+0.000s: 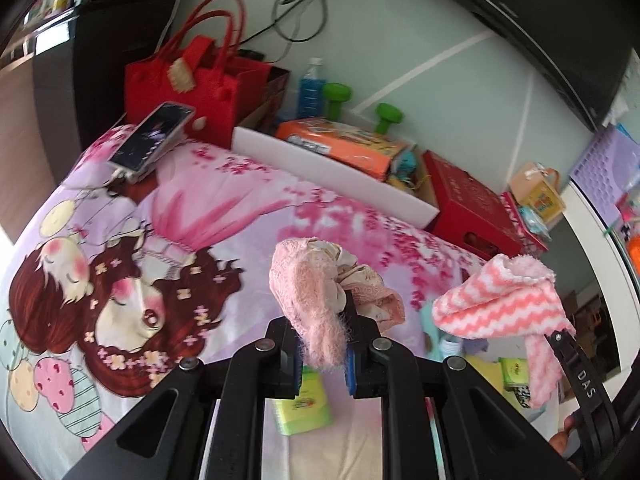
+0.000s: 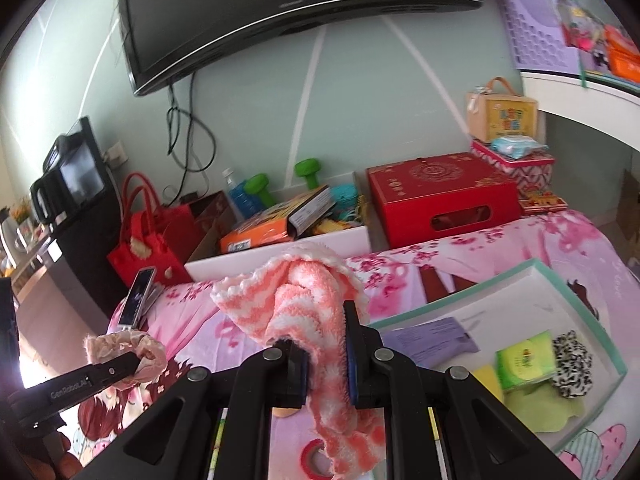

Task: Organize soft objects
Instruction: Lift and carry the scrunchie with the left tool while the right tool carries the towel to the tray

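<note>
My left gripper (image 1: 322,344) is shut on a pale pink fluffy cloth bundle (image 1: 308,292) and holds it above the bed. It also shows in the right wrist view (image 2: 132,350) at lower left. My right gripper (image 2: 326,360) is shut on a coral and white zigzag fleece cloth (image 2: 308,308), lifted over the bed; this cloth shows at the right of the left wrist view (image 1: 508,300). A teal-rimmed white tray (image 2: 472,292) on the bed holds a green tissue pack (image 2: 526,364), a leopard-print soft item (image 2: 572,364), a purple packet (image 2: 432,338) and green cloth (image 2: 540,408).
The bed has a pink cartoon cover (image 1: 160,264). A phone (image 1: 150,140) lies at its far corner. Beyond the bed are a red felt bag (image 1: 192,80), a white box of toys (image 1: 332,164), a red box (image 2: 440,196) and green dumbbells (image 2: 280,184). A red tape roll (image 2: 316,456) lies below my right gripper.
</note>
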The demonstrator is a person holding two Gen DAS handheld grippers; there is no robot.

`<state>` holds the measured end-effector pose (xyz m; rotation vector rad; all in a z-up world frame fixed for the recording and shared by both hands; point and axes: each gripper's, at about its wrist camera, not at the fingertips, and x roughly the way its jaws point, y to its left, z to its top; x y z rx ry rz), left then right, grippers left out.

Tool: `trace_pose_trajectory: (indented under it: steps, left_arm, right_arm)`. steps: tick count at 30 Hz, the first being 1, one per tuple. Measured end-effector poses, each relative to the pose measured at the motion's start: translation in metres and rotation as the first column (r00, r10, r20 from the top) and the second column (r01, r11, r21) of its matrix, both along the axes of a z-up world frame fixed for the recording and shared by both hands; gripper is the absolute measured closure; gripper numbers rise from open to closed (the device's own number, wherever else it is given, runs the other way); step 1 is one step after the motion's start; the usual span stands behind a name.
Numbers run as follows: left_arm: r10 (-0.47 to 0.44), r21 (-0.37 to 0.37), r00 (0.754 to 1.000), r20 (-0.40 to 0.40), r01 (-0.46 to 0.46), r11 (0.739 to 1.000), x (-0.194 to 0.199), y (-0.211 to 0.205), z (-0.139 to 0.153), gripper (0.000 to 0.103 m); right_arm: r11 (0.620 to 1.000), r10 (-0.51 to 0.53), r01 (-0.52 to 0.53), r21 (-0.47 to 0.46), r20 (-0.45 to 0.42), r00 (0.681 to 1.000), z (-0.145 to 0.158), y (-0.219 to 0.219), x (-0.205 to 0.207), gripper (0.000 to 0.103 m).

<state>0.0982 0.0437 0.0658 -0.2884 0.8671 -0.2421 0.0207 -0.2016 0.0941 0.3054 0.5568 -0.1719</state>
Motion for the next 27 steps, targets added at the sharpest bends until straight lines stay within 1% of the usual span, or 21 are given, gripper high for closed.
trace_pose_trajectory:
  steps: [4, 10, 13, 19, 23, 27]
  left_arm:
    - [-0.080, -0.027, 0.996, 0.029, 0.081, 0.996, -0.006, -0.024, 0.006, 0.087]
    - [-0.196, -0.006, 0.976, 0.093, 0.198, 0.980, -0.019, -0.070, 0.015, 0.087]
    - [-0.248, 0.001, 0.963, 0.102, 0.249, 0.968, -0.023, -0.090, 0.014, 0.087]
    - [-0.346, 0.023, 0.930, 0.121, 0.346, 0.938, -0.031, -0.130, 0.008, 0.087]
    - [-0.399, 0.023, 0.907, 0.134, 0.400, 0.916, -0.036, -0.151, 0.005, 0.087]
    - [-0.436, 0.017, 0.890, 0.132, 0.438, 0.899, -0.038, -0.169, -0.003, 0.087]
  right_arm:
    - [0.998, -0.058, 0.058, 0.011, 0.008, 0.998, 0.003, -0.019, -0.010, 0.089]
    - [0.986, -0.169, 0.169, 0.016, 0.003, 0.986, 0.003, -0.055, -0.027, 0.089]
    - [0.968, -0.249, 0.248, 0.025, 0.003, 0.969, 0.003, -0.078, -0.039, 0.089]
    - [0.930, -0.364, 0.364, 0.040, -0.020, 0.931, -0.003, -0.118, -0.060, 0.089]
    - [0.908, -0.417, 0.417, 0.043, -0.027, 0.909, -0.005, -0.137, -0.072, 0.089]
    - [0.889, -0.454, 0.456, 0.044, -0.044, 0.890, -0.010, -0.153, -0.079, 0.089]
